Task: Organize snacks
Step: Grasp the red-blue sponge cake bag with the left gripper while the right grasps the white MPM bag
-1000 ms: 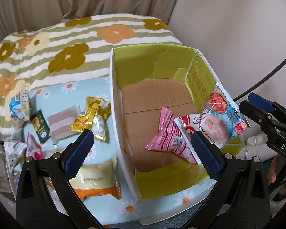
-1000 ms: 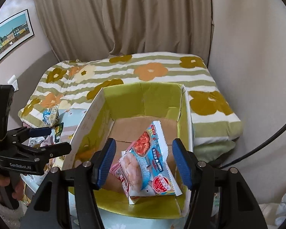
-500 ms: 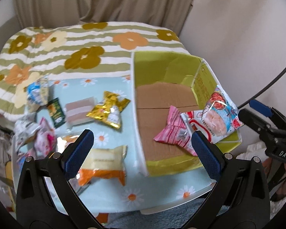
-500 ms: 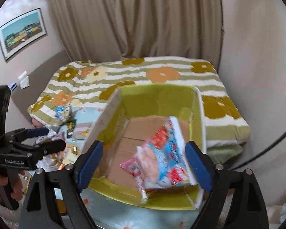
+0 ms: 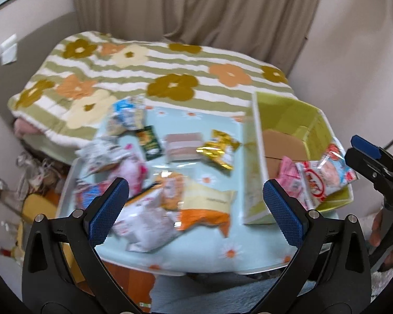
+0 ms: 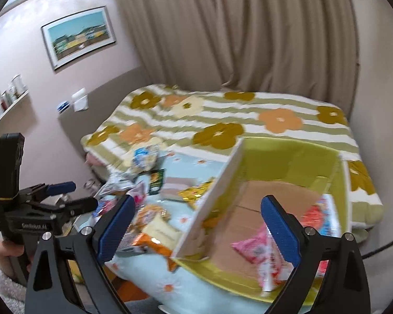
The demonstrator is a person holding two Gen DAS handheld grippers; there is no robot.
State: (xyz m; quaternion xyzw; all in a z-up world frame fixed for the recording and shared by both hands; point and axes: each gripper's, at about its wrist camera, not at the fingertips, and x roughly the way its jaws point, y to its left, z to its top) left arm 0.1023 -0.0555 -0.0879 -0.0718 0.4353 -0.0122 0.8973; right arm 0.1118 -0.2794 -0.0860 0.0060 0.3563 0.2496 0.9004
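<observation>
Your right gripper (image 6: 197, 221) has just been opening and its jaws now stand wide apart with nothing pressed between them; the blue pads frame the near corner of the green cardboard box (image 6: 288, 157). Inside that box, toward its right wall, lies the light-blue shrimp snack bag (image 6: 322, 217), leaning against the side, and just left of it the pink packet (image 6: 251, 246) rests on the brown cardboard floor. A white-and-red packet (image 6: 271, 272) sits at the near right corner of the box, partly behind your right pad.

Your left gripper (image 5: 195, 209) is likewise spread open and empty, hanging over the pile of loose snacks on the pale blue daisy-print cloth (image 5: 209, 251). Between its pads you see a white bag (image 5: 146, 222) and a cream-and-orange bag (image 5: 209, 206), both on the cloth to the left of the box. Farther off lie a gold foil packet (image 5: 220, 149), a brownish wafer pack (image 5: 182, 146), a dark green sachet (image 5: 149, 142) and a blue-and-white bag (image 5: 128, 115), which sits at the far edge of the cloth next to the flowered striped blanket (image 5: 144, 78). The left view is blurred, so finer print on the packets cannot be read.
</observation>
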